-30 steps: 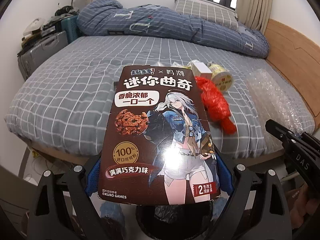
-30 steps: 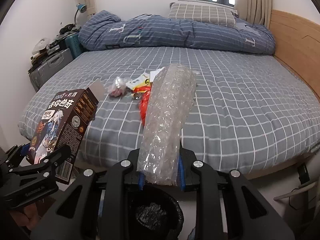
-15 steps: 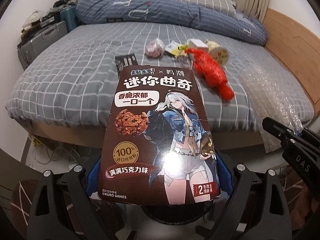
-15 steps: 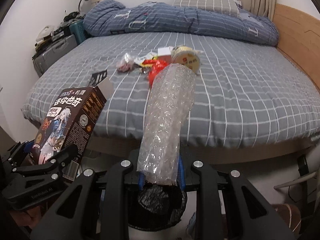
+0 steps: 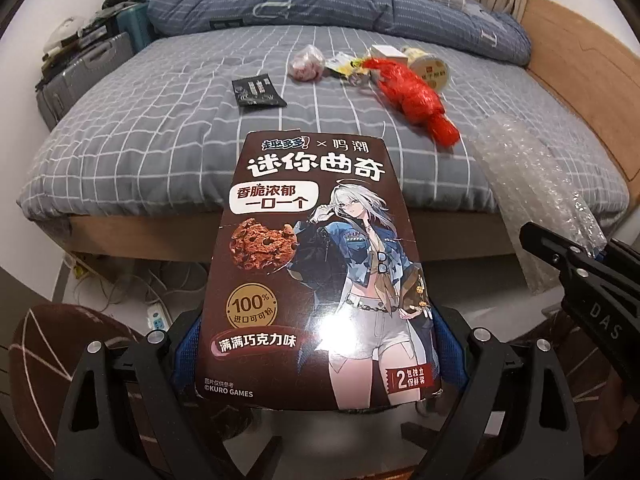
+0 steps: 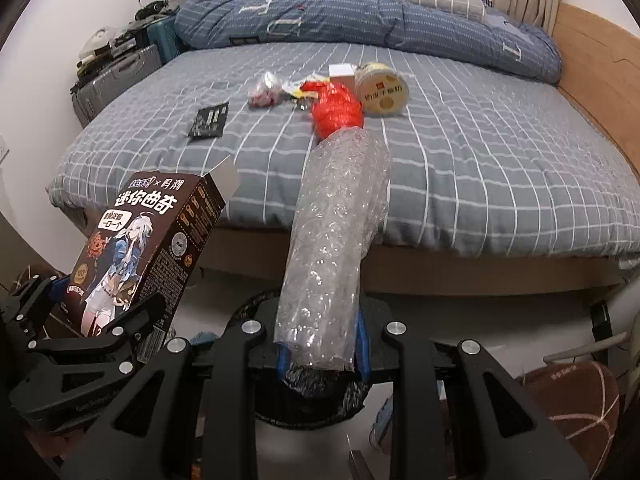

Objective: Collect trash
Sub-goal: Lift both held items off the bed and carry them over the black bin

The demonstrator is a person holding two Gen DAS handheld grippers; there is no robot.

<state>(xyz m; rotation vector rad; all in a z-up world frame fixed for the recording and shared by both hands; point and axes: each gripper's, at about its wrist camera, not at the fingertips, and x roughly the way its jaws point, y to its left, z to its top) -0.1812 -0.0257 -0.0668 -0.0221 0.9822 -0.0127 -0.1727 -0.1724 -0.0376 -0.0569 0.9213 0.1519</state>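
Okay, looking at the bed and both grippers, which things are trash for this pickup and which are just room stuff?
Trash for the job:
- cookie box, in the left gripper
- bubble wrap, in the right gripper
- red plastic bag
- paper cup
- black sachet
- lined bin

Just lying about:
- duvet
- suitcase

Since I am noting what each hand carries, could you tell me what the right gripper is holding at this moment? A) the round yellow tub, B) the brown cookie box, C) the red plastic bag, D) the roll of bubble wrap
D: in the right wrist view the roll of bubble wrap stands pinched between the fingers of the right gripper, while the cookie box sits in the left gripper.
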